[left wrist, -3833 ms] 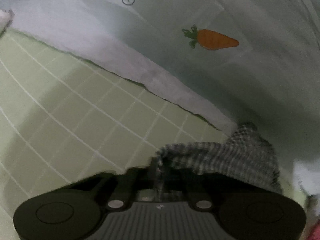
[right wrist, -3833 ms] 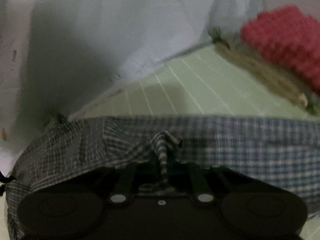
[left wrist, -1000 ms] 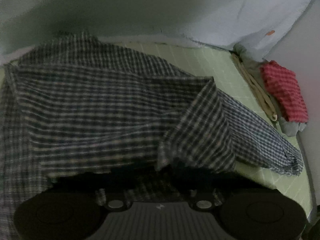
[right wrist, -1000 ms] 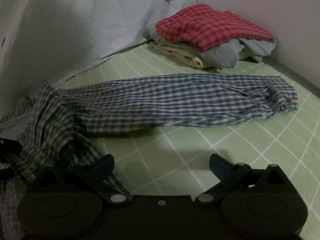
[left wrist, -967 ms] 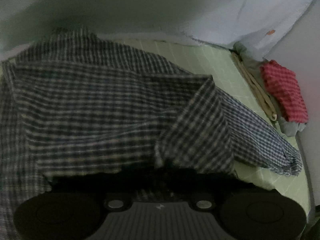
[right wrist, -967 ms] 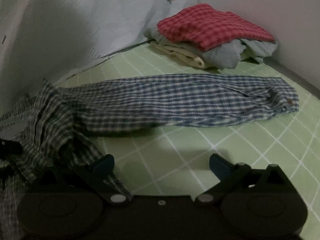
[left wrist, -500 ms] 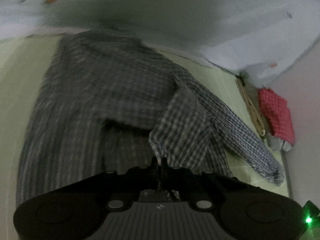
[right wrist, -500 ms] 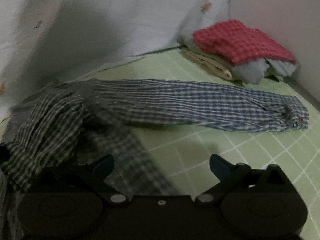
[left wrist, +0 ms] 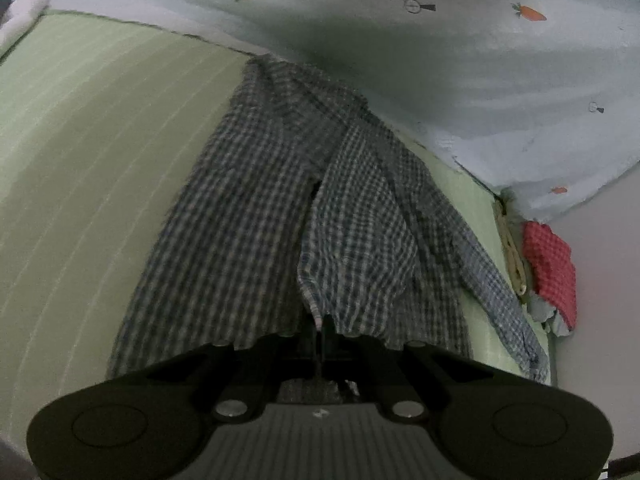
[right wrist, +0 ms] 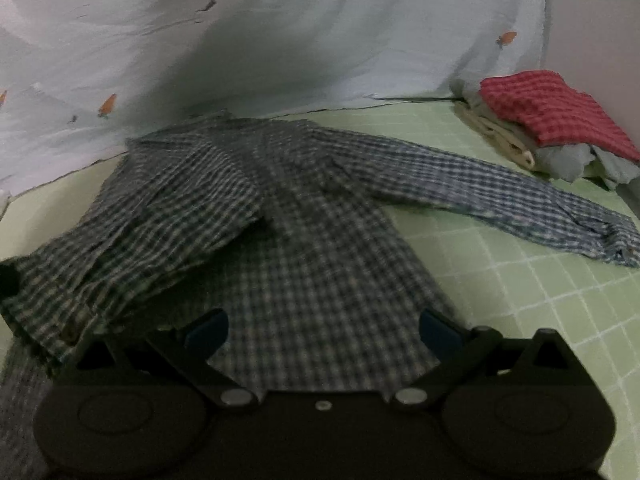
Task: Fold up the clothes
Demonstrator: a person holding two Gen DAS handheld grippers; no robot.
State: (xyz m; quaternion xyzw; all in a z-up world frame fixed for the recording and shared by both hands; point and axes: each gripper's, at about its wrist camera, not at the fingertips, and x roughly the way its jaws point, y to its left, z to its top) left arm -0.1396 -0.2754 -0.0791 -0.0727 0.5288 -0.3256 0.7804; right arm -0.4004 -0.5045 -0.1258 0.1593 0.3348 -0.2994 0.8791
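**Left gripper pinches the shirt edge; right gripper spread wide above it**

We see our left gripper closed tight on an edge of the blue-and-white checked cotton shirt, the cloth rising from the pinch toward twelve o'clock. Our right gripper stands wide apart, its blue-padded fingertips holding nothing, the shirt's body lying between and beyond them. A folded flap lies at ten o'clock in the right wrist view, and one long sleeve stretches flat toward two o'clock. The shirt rests on a pale green sheet with a white grid. At one o'clock sits a stack of folded clothes topped by a red checked cloth. Behind hangs a pale blue carrot-printed cloth.
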